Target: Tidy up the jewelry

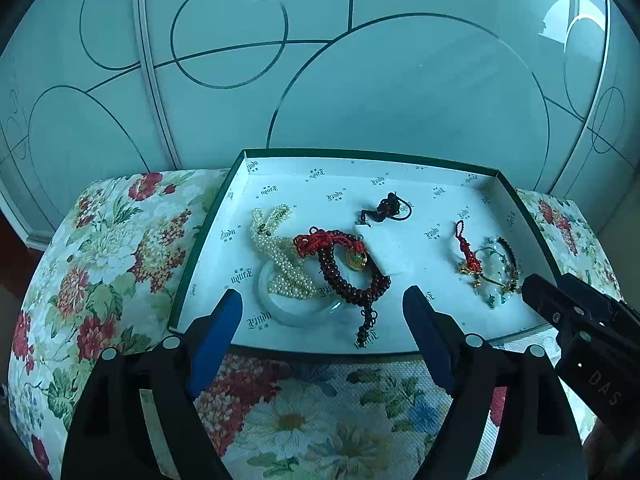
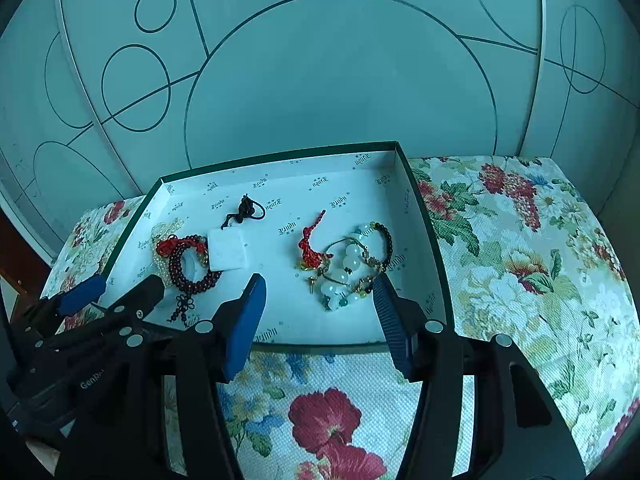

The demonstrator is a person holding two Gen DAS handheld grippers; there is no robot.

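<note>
Both empty: left gripper wide open, right gripper about half open, hovering at the near rim of the box. Jewelry's grouped inside: beaded bracelet and pearls centre-left, jade pieces lower right, probably sorted by type.

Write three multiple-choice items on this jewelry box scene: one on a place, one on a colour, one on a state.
1. Where do the pearls lie in the box?
A. left side
B. right side
C. outside it

2. What colour are the pads of the tongs?
A. red
B. blue
C. white

3. How are the left tongs?
A. shut on beads
B. open, holding nothing
C. shut, holding nothing

Key: 1 A, the pearls sit at the left by the dark beads. 2 B, both pads show blue. 3 B, the jaws stand apart with nothing between.
</note>
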